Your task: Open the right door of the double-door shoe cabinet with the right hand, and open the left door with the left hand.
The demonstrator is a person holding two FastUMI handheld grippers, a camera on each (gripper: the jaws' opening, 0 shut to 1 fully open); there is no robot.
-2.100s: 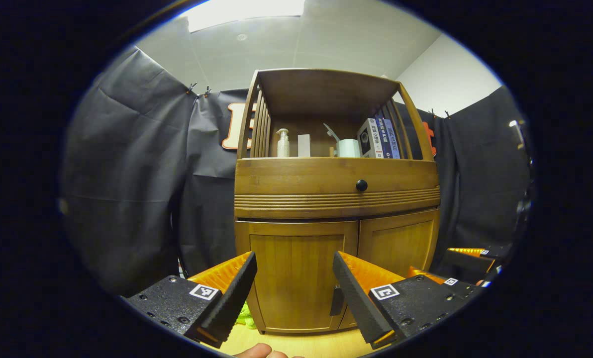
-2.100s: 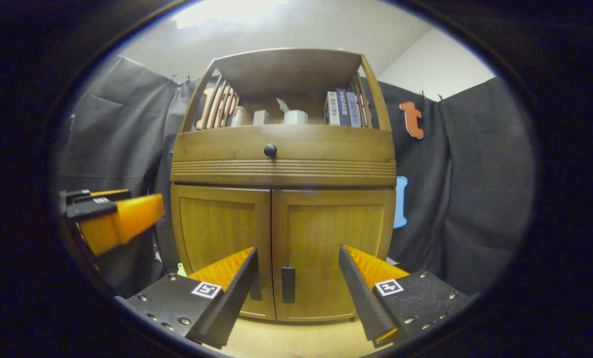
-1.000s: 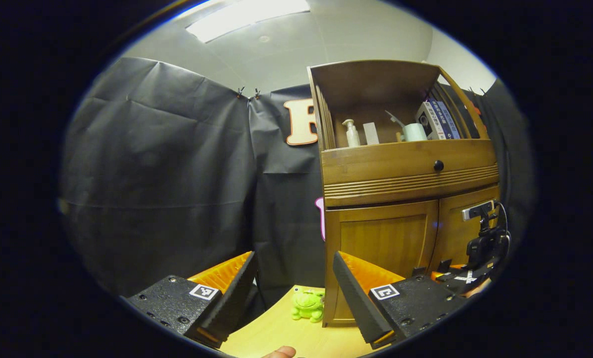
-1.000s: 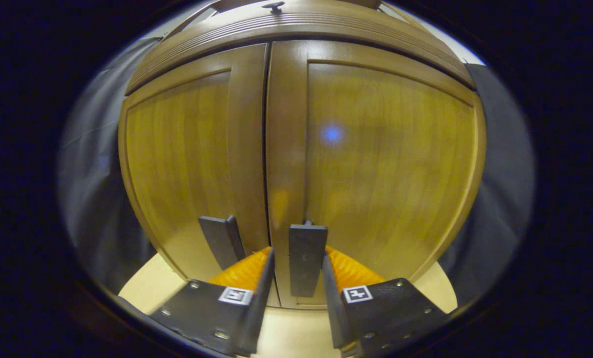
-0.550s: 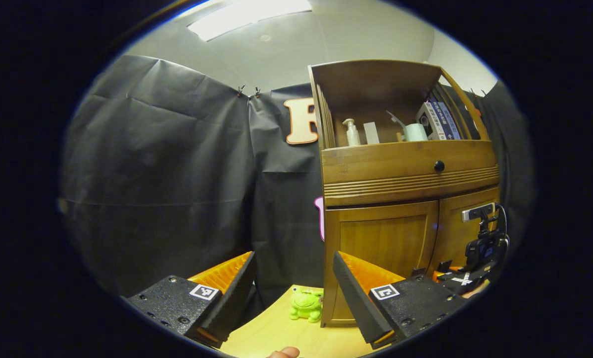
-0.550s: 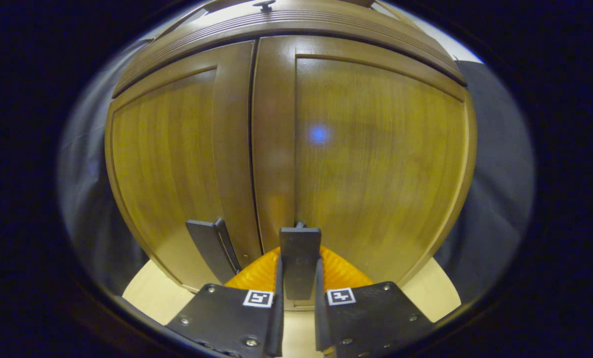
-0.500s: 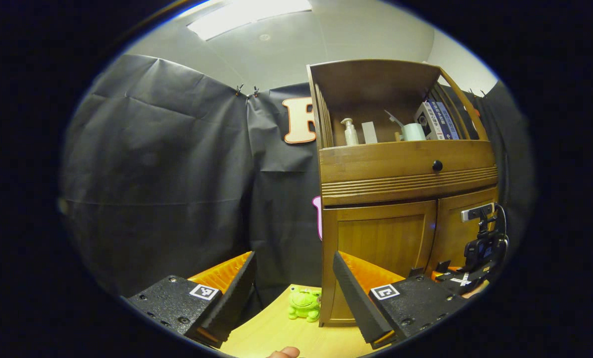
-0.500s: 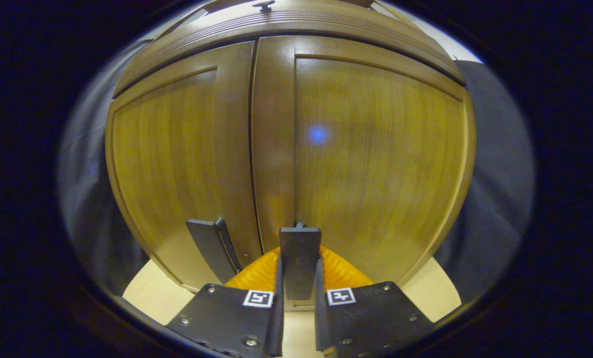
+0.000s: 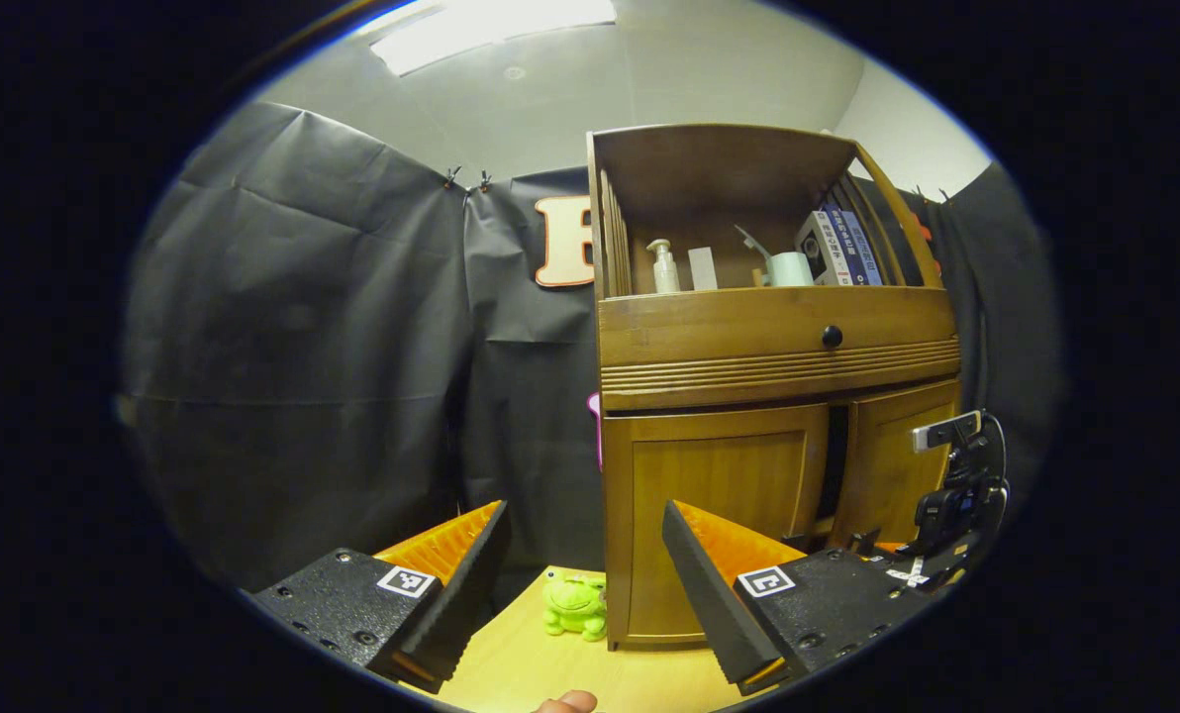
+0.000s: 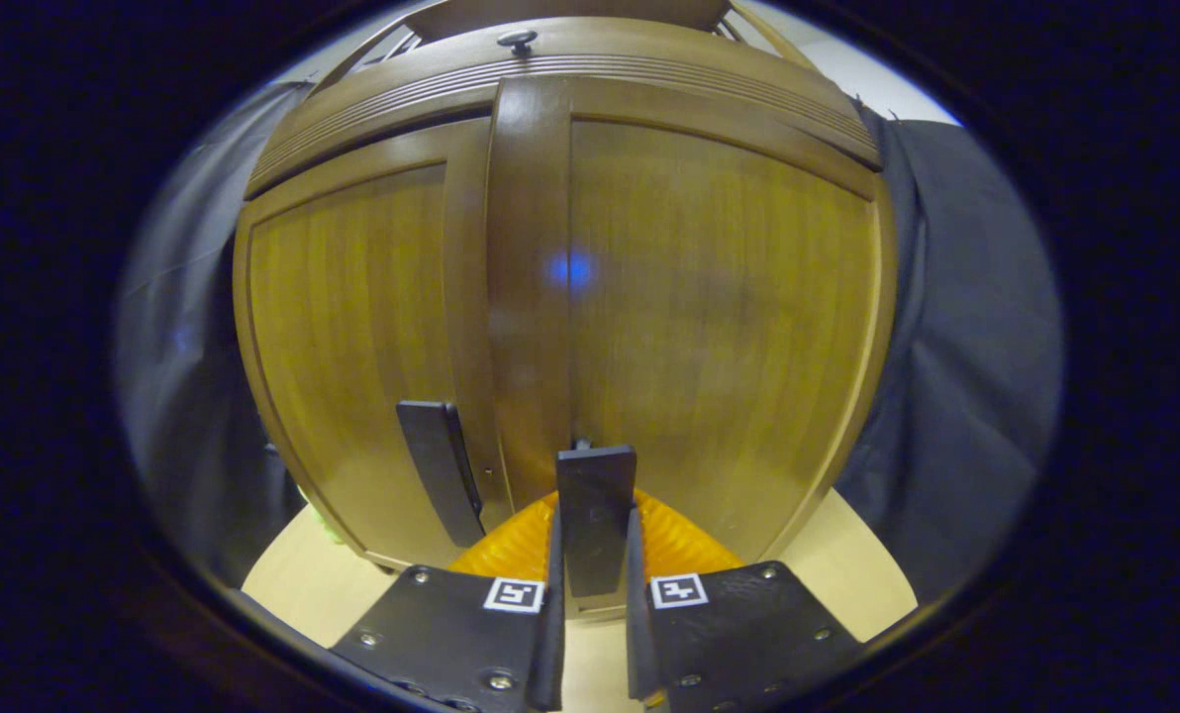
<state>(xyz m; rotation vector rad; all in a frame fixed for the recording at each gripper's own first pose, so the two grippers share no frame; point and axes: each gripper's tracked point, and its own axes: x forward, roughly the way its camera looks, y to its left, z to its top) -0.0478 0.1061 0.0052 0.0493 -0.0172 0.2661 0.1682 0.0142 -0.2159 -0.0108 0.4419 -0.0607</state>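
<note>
The wooden shoe cabinet [image 9: 768, 396] stands at the right of the left gripper view. Its right door [image 10: 719, 307] is swung slightly outward, with a dark gap [image 9: 837, 460] showing beside the closed left door [image 9: 714, 505]. My right gripper [image 10: 595, 584] is shut on the right door's dark handle [image 10: 596, 515]. The left door's dark handle [image 10: 439, 465] hangs just left of it. My left gripper [image 9: 585, 569] is open with nothing between its fingers, held back from the cabinet's left front corner. The right gripper [image 9: 946, 515] shows far off at the right door.
A green frog toy [image 9: 574, 604] sits on the light wooden floor [image 9: 531, 663] by the cabinet's left corner. The open upper shelf holds a pump bottle [image 9: 664, 267], a cup [image 9: 790, 268] and books [image 9: 837, 248]. A drawer knob [image 9: 832, 336] sits below. Black cloth surrounds the booth.
The right gripper closed on the right door's handle and has pulled the door slightly open, so a dark gap appeared. The left gripper drifted a little, staying open.
</note>
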